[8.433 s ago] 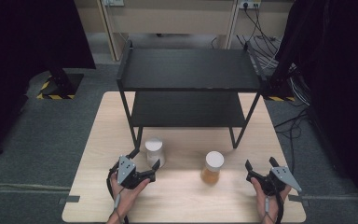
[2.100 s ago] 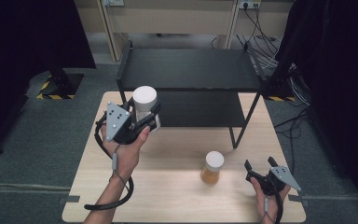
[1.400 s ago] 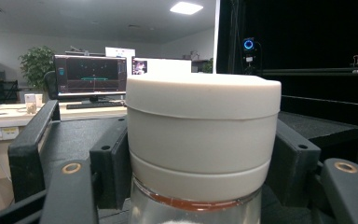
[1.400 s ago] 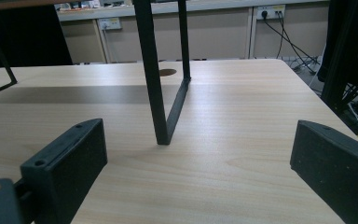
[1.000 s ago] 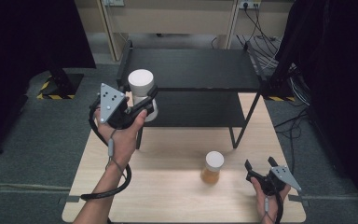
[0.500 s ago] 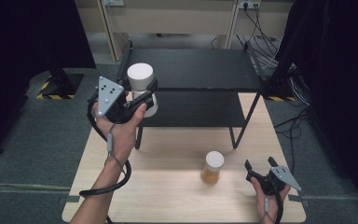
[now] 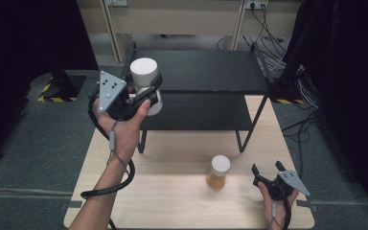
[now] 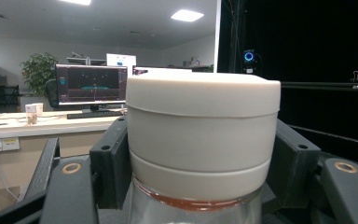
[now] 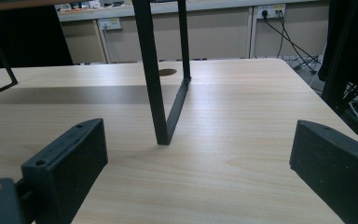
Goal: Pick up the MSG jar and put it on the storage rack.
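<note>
While the left gripper [image 7: 146, 93] stays clamped on the white-lidded jar [image 7: 144, 73], raised beside the black shelf's [image 7: 206, 72] top tier, the smooth glass could slip. Right gripper [image 7: 267, 175] rests on the table, jaws apart, second jar [image 7: 218, 171] just beside.

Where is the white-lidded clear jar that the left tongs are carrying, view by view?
High view: white-lidded clear jar upper left, at the shelf's left end, clamped in the left tongs.
Left gripper view: dead centre, between both jaws.
Right gripper view: not in it.
Shared landmark: the black metal two-tier shelf, whose leg stands centre in the right gripper view.
</note>
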Action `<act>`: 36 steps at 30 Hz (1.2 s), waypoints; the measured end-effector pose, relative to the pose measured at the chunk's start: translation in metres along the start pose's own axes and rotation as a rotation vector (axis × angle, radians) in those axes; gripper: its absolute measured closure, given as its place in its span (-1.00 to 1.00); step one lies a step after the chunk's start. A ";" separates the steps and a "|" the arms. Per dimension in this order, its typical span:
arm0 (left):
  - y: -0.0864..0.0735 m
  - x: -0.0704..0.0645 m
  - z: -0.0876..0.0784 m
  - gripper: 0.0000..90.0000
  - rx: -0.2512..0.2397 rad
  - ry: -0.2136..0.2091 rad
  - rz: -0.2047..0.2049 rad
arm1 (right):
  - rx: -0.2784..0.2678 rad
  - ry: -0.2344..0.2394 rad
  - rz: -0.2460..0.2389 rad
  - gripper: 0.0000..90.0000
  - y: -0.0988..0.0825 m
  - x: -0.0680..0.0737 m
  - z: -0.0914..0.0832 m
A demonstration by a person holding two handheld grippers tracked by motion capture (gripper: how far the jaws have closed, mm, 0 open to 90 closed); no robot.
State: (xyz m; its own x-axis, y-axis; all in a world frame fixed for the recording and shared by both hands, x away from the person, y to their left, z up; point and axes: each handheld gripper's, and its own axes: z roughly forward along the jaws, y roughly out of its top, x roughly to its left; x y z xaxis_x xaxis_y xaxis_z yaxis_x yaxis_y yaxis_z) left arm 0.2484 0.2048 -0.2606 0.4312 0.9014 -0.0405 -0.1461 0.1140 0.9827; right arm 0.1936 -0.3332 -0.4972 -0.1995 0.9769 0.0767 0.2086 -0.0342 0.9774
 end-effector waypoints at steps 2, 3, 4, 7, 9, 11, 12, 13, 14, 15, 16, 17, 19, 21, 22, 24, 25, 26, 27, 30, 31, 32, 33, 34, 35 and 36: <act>0.002 0.000 0.001 -0.25 -0.001 0.001 0.000 | 0.000 0.000 0.001 -0.90 0.000 0.000 0.000; 0.003 0.000 0.001 -0.25 -0.002 0.001 0.001 | 0.000 0.000 0.001 -0.90 0.000 0.000 0.000; 0.004 0.000 0.002 -0.25 -0.002 0.001 0.001 | 0.000 0.001 0.001 -0.90 0.000 0.000 0.000; 0.007 -0.001 0.003 -0.25 -0.003 0.000 0.003 | 0.000 0.000 0.000 -0.90 0.000 0.000 0.000; 0.010 -0.001 0.004 -0.25 -0.003 0.000 0.005 | 0.000 0.001 0.000 -0.90 0.000 0.000 0.000; 0.012 -0.001 0.006 -0.25 -0.005 0.000 0.004 | 0.000 0.001 0.002 -0.90 0.000 0.000 0.000; 0.013 -0.001 0.007 -0.25 -0.005 0.002 0.004 | -0.001 0.001 0.003 -0.90 0.000 0.000 0.000; 0.014 -0.001 0.008 -0.25 -0.005 0.004 0.004 | -0.001 0.001 0.005 -0.90 0.000 0.000 0.000; 0.015 0.000 0.008 -0.25 -0.003 0.005 0.004 | -0.001 0.001 0.002 -0.90 0.000 0.000 0.000; 0.016 0.000 0.009 -0.25 -0.005 0.006 -0.001 | -0.001 0.001 0.002 -0.90 0.000 0.000 0.000; 0.018 0.001 0.009 -0.25 -0.003 0.005 -0.004 | -0.001 0.001 0.002 -0.90 0.000 0.000 0.000; 0.018 0.001 0.010 -0.25 -0.004 0.005 -0.005 | -0.001 0.001 0.002 -0.90 0.000 0.000 0.000; 0.020 0.001 0.011 -0.25 0.000 0.006 -0.003 | 0.000 0.002 0.003 -0.90 0.000 -0.001 0.000; 0.022 0.001 0.013 -0.25 0.002 0.008 0.000 | -0.001 0.002 0.003 -0.90 0.000 -0.001 0.000; 0.023 0.001 0.014 -0.25 0.004 0.009 0.003 | 0.000 0.002 0.001 -0.90 0.000 -0.001 0.000; 0.024 0.001 0.015 -0.25 0.004 0.011 0.000 | -0.002 0.002 0.004 -0.90 0.000 -0.001 0.000; 0.025 0.001 0.016 -0.25 0.006 0.012 0.003 | -0.002 0.002 0.004 -0.90 0.000 -0.001 0.000; 0.025 0.001 0.017 -0.25 0.005 0.012 0.002 | -0.001 0.002 0.004 -0.90 0.000 -0.001 0.000; 0.026 0.002 0.017 -0.25 0.006 0.011 0.003 | -0.002 0.002 0.004 -0.90 0.000 -0.001 0.000; 0.029 0.002 0.020 -0.25 0.011 0.013 0.006 | -0.001 0.003 0.001 -0.89 0.000 -0.001 0.000; 0.030 0.002 0.021 -0.25 0.012 0.014 0.007 | -0.001 0.003 0.002 -0.89 0.000 -0.001 0.000; 0.031 0.002 0.022 -0.25 0.014 0.016 0.007 | -0.001 0.003 0.002 -0.89 0.000 -0.001 0.000; 0.031 0.002 0.024 -0.25 0.014 0.016 0.006 | -0.001 0.003 0.003 -0.89 0.000 -0.001 0.000; 0.032 0.002 0.025 -0.25 0.017 0.018 0.007 | -0.001 0.003 0.004 -0.89 0.000 -0.001 0.000; 0.033 0.002 0.026 -0.25 0.016 0.020 0.008 | -0.001 0.003 0.004 -0.89 0.000 -0.001 0.000; 0.034 0.003 0.027 -0.25 0.018 0.020 0.008 | -0.002 0.003 0.004 -0.89 0.000 -0.001 0.000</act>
State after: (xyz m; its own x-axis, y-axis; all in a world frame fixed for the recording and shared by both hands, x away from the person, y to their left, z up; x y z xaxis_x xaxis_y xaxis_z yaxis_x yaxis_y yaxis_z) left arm 0.2684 0.2000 -0.2225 0.4118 0.9105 -0.0359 -0.1331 0.0991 0.9861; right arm 0.1934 -0.3338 -0.4974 -0.2016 0.9761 0.0814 0.2080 -0.0385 0.9774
